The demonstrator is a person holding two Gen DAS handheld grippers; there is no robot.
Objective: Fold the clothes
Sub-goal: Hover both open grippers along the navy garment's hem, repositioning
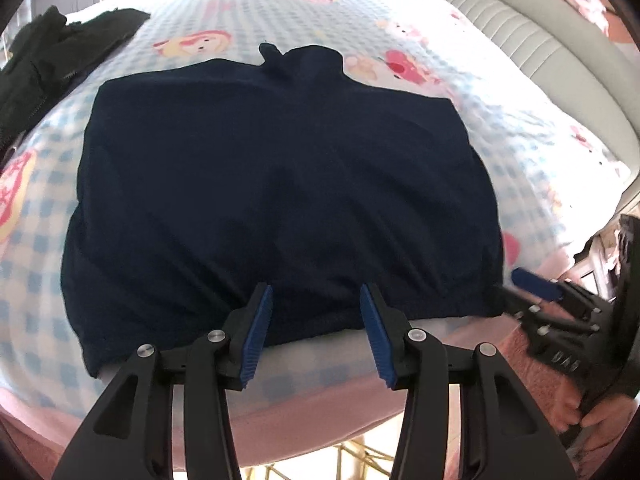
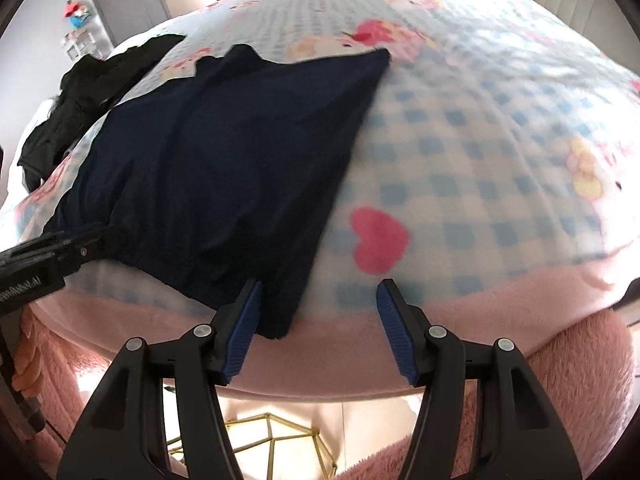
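Left wrist view: my left claw (image 1: pixel 316 300) hangs over the near hem of the navy garment (image 1: pixel 280 184), jaws about half open, nothing pinched. Garment lies spread flat on the bed w/ the checked cartoon blanket (image 1: pixel 500 120), near its front edge. Right claw (image 2: pixel 320 300) is also roughly half open & empty, its left pad just beside the garment's near right corner, other pad over bare blanket. A black clothes pile (image 1: pixel 52 60) sits at the far left, apart from the navy piece.
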